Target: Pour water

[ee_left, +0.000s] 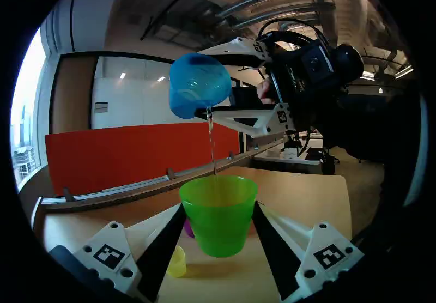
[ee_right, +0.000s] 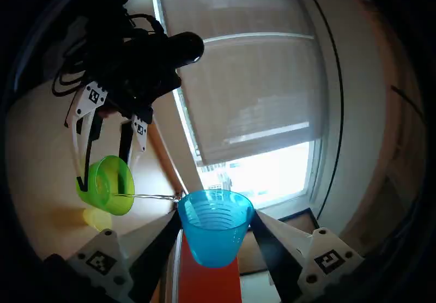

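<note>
Green translucent plastic, a tapered smooth-walled cup (ee_left: 219, 232), sits clamped between both fingers of the left tool (ee_left: 219, 207), upright over the pale wooden tabletop (ee_left: 305, 188); whether its base touches the wood I cannot tell. Higher up, the right tool (ee_right: 215, 216) grips a blue cup (ee_left: 197, 85) of the same glossy plastic, ridged inside and tipped so its lip points down; a thin stream of water (ee_left: 212, 145) falls from that lip into the green cup's mouth.

Pouring is under way, I judge. To do it well, a shallow, steady tilt suits the blue cup, since a thread this fine wanders if the lip rocks; the lip belongs over the middle of the green mouth, not its rim; bringing the two cups nearer would cut splashing; the slick tapered walls could slide in the fingers, so a firm squeeze matters. A small yellow cup (ee_left: 177, 262) stands on the tabletop just beside the green one.
</note>
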The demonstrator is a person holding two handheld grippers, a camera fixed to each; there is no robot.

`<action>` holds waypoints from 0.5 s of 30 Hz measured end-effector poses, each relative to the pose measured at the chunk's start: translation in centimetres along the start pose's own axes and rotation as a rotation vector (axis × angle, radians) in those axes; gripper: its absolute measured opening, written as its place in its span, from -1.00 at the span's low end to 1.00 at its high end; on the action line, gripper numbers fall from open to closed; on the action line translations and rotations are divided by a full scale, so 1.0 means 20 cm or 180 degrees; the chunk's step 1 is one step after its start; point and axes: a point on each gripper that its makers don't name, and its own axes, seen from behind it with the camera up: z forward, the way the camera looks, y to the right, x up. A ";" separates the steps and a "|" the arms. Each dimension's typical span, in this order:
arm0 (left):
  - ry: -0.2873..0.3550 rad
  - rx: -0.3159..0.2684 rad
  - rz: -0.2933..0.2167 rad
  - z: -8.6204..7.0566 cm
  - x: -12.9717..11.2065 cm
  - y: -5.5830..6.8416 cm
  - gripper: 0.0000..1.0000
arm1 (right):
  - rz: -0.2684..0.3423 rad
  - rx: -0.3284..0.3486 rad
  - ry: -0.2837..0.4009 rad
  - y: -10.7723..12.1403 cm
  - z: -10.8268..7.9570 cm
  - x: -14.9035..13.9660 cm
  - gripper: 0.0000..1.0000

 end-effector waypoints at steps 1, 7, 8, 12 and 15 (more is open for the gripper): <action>0.0001 0.0000 0.0000 0.00 0.00 0.00 0.67 | -0.0010 -0.0001 -0.0001 0.00 0.00 0.00 0.81; 0.0004 0.0000 0.0004 0.00 0.00 0.00 0.67 | -0.0067 -0.0015 -0.0008 0.01 0.00 0.00 0.81; 0.0004 0.0000 0.0006 0.00 0.00 0.01 0.67 | -0.0077 -0.0019 -0.0008 0.01 -0.01 0.00 0.80; 0.0002 0.0002 0.0007 0.00 0.00 0.01 0.67 | -0.0123 -0.0026 -0.0015 0.02 -0.01 0.00 0.80; 0.0003 0.0001 0.0008 0.00 0.00 0.01 0.67 | -0.0160 -0.0025 -0.0020 0.02 -0.01 0.00 0.80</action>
